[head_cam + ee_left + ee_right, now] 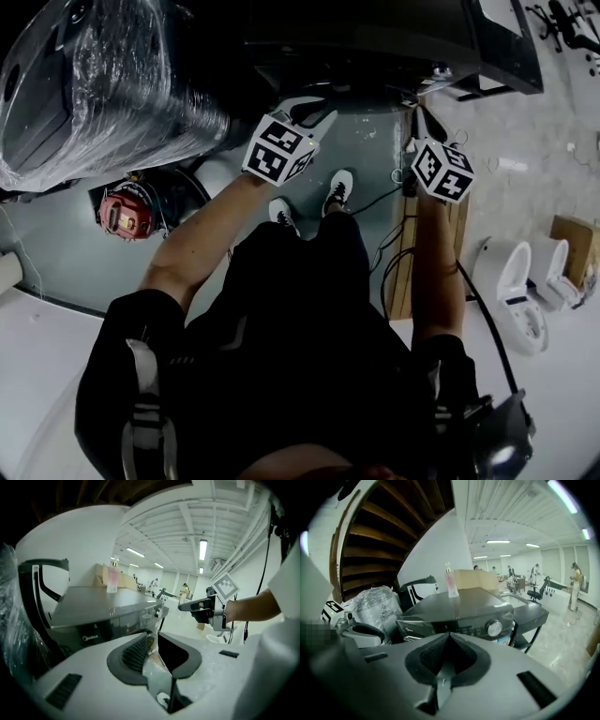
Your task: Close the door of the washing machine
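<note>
The washing machine (468, 613) is a dark grey box with a round knob (494, 628) on its control panel. It also fills the left gripper view (103, 616) and shows from above in the head view (375, 37). Its door is hidden in all views. Both grippers are held up in front of it, level with the panel. My left gripper (154, 641) is open, with a bare gap between its pads. My right gripper (447, 641) is shut on nothing, and it also shows in the left gripper view (187, 605). In the head view the left gripper (317, 111) and right gripper (422, 127) point at the machine.
A pink bottle (451, 581) stands on the machine's top. A bulky plastic-wrapped thing (94, 84) lies to the left, with a red device (125, 214) below it. Two white toilets (511, 281) and wooden boards (403, 272) are on the floor to the right. A dark stand (534, 613) adjoins the machine.
</note>
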A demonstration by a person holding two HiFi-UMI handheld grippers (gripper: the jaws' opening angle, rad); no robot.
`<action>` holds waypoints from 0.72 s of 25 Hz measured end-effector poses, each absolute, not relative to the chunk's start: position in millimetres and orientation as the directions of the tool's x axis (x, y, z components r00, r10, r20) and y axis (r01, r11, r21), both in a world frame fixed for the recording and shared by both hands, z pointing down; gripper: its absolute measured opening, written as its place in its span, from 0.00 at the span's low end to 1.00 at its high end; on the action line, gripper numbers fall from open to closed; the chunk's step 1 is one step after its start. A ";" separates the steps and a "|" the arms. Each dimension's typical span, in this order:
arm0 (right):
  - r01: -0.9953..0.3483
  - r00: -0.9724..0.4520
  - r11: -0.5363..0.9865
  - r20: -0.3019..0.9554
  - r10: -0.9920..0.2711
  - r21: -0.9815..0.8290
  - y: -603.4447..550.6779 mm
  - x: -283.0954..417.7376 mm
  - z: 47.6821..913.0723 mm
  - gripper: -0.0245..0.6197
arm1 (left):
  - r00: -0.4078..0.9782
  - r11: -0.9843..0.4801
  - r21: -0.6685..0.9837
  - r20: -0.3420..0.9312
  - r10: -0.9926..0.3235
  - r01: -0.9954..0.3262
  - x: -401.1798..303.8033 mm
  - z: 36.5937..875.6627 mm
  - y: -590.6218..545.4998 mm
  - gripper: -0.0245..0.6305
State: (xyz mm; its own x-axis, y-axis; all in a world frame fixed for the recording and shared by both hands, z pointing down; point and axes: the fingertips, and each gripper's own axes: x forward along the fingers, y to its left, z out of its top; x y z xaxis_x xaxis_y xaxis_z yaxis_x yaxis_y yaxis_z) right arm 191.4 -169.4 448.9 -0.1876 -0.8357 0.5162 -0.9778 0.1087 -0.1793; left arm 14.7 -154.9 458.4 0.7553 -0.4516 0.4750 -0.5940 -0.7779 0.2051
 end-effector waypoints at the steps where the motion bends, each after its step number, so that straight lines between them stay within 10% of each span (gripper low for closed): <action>1: -0.979 -0.188 0.122 0.491 -0.851 -0.164 -165.0 185.0 428.9 0.05 | 0.758 -0.781 0.185 0.449 -0.473 -0.597 5.5 442.7 -153.3 0.14; 18: -0.980 -0.193 0.200 0.226 -0.955 0.008 -48.8 109.1 211.4 0.05 | 0.772 -0.743 0.225 0.080 -0.630 -0.630 -127.4 253.4 -112.1 0.04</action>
